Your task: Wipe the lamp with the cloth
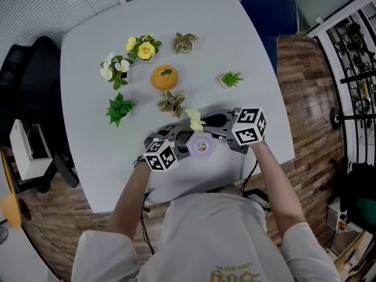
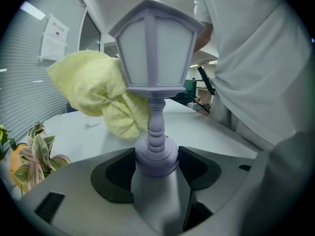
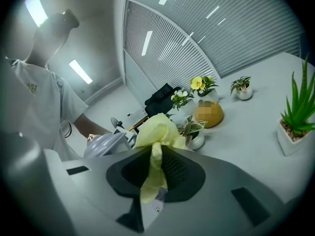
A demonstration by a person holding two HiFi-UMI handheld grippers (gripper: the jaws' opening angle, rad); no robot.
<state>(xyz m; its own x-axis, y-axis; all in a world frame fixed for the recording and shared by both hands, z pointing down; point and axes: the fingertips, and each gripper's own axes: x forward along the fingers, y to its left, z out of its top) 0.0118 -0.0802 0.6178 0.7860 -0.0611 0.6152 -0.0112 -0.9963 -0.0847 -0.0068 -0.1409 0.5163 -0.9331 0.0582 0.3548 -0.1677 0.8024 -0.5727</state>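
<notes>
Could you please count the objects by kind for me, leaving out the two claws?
potted plants: 6
orange round ornament: 1
lamp: 1
cloth: 1
total: 9

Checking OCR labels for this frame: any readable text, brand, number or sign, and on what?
No text can be read in any view.
Wall notice: print too small and blurred to read.
Shirt print: yellow, cut off at the frame edge, unreadable.
Marker cubes: square patterns only, no letters.
</notes>
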